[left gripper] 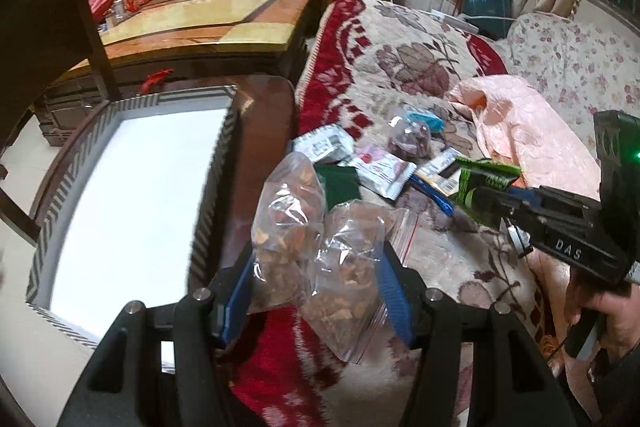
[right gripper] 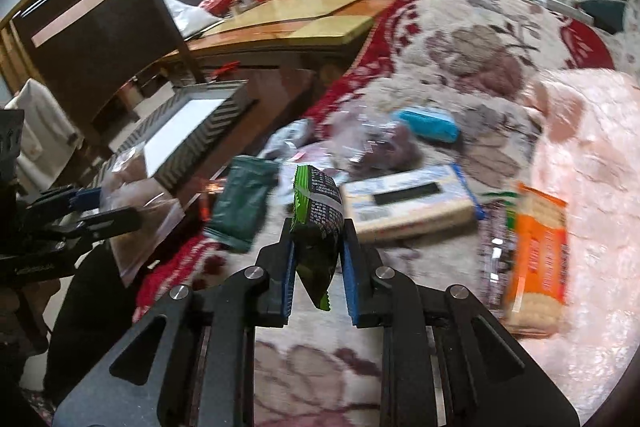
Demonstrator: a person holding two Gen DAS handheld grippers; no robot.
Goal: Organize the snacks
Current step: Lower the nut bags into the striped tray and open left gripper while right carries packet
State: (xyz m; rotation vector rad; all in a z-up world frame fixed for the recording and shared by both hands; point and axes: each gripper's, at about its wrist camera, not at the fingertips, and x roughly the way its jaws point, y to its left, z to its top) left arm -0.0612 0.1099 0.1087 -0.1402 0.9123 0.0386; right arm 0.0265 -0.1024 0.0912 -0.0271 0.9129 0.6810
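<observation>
Both my hands are loaded with snacks above the bed.

My left gripper (left gripper: 316, 291) has its fingers (left gripper: 394, 297) closed on a clear zip bag (left gripper: 320, 243) of brown dried pieces; the bag stands up out of the grip, long axis pointing away from me, beside the white box (left gripper: 132, 183) with a striped rim on the dark tabletop (left gripper: 264, 99). My right gripper (right gripper: 318, 267) pinches a green packet (right gripper: 318, 215) between its fingers (right gripper: 352, 267), held upright, long axis vertical, one end pointing down. On the flowered blanket (right gripper: 460, 39) lie a dark green pouch (right gripper: 244, 203), a flat cream box (right gripper: 408, 207), an orange biscuit pack (right gripper: 538, 259) and a blue pouch (right gripper: 428, 125).
</observation>
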